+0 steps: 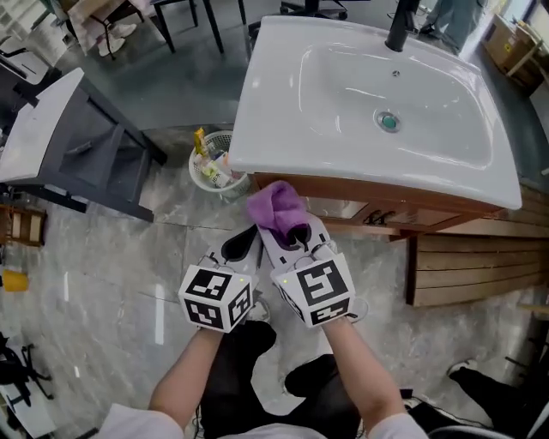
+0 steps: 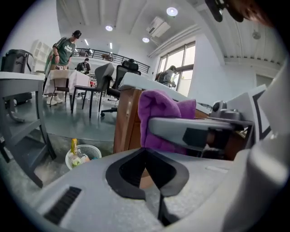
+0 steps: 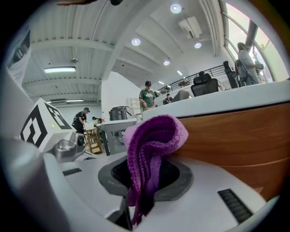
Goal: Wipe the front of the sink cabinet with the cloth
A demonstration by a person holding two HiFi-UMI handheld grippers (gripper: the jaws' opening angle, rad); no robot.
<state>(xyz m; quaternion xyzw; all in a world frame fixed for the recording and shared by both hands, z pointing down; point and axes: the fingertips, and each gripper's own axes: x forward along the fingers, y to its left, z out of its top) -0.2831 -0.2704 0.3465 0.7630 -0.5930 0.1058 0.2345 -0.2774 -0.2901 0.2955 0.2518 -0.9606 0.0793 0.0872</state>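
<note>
A purple cloth (image 1: 274, 206) is bunched against the left end of the wooden sink cabinet front (image 1: 412, 216), just under the white sink rim (image 1: 257, 159). My right gripper (image 1: 298, 233) is shut on the cloth; in the right gripper view the cloth (image 3: 152, 149) hangs folded between the jaws, with the cabinet's wood (image 3: 235, 136) close behind it. My left gripper (image 1: 242, 243) sits right beside the right one, shut with nothing in it. From the left gripper view (image 2: 147, 170) the cloth (image 2: 163, 113) and the right gripper (image 2: 199, 131) fill the middle.
A white wastebasket (image 1: 213, 170) with rubbish stands on the floor left of the cabinet. A grey table (image 1: 51, 129) is further left. A wooden slatted panel (image 1: 472, 270) lies at the cabinet's lower right. A black faucet (image 1: 400, 26) rises behind the basin.
</note>
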